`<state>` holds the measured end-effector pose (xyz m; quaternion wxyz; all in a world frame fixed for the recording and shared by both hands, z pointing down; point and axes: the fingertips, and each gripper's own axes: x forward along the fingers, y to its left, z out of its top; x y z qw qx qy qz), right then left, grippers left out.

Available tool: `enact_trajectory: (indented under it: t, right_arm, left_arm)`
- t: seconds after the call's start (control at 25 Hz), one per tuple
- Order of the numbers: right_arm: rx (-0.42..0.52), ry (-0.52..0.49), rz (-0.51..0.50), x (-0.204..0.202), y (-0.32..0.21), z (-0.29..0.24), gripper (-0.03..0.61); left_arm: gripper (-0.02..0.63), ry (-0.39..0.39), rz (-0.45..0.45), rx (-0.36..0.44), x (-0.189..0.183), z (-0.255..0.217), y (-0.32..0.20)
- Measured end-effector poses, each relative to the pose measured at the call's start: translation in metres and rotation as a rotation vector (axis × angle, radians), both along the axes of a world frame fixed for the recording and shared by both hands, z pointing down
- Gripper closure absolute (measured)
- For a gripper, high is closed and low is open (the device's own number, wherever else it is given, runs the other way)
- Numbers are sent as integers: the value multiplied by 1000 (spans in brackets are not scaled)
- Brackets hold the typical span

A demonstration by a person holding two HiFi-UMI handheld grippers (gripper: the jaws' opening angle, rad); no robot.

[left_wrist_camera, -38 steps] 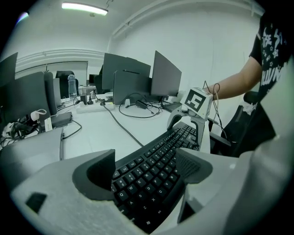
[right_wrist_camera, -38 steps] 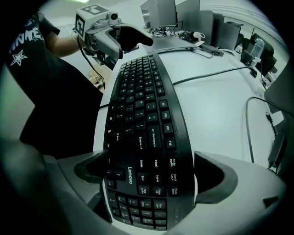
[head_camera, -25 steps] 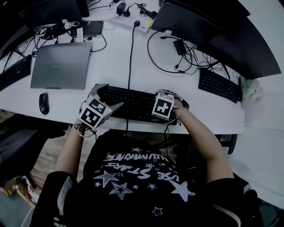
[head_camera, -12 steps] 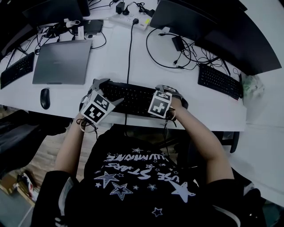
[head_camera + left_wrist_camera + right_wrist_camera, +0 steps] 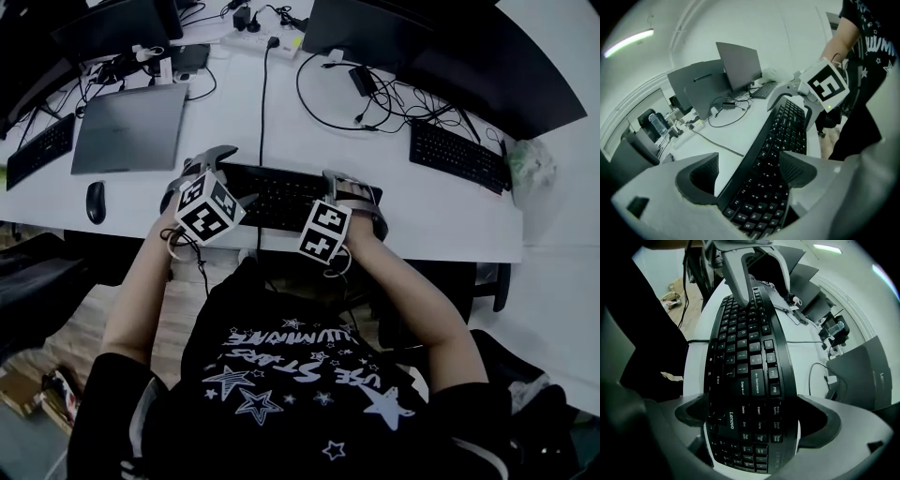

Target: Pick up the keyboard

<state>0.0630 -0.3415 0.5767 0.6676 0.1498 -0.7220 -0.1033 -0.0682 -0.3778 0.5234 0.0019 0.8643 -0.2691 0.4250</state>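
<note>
Lift both ends together & keep it level: raise one side first & the keyboard [image 5: 281, 195] will prob. twist in the grip. Go slow, straight up. The cable [image 5: 262, 103] runs toward the back of the counter [image 5: 441, 211], so leave it slack, don't yank. Your left gripper [image 5: 223, 178] has its jaws clamped across the keyboard's left end, front edge to back edge. The right gripper [image 5: 353, 194] pinches the right end the same way, w/ pads on both long edges by the number pad. The keyboard sits at the counter's near edge, right in front of you, spanning btw. the two grippers. Can't tell if it's off the surface yet.
</note>
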Motion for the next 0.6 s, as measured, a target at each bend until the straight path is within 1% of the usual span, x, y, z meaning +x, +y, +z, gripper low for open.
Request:
enact_trajectory:
  t: [0.12,0.24,0.36,0.4,0.48,0.6]
  right_arm:
    - [85,-12,-9,0,4,-6,11]
    - [160,-14,-16,1,8,-10,11]
    - [223,-13,-21,0,12,-14,11]
    - [242,-14,-23,0,13,-15,11]
    - [279,-16,-29,0,16,-17,11]
    - [334,-32,-44,-2,18,-21,11]
  left_arm:
    - [206,-107,132,-23,10,0,5]
    - [206,-202,257,-77,19,5,15]
    - [206,-318,358,-139,21,18,22]
    - [206,-350,386,-168,22,23,24]
    - [206,-390,441,-233,26,30,31]
    - [206,-449,501,-374,24,41,50]
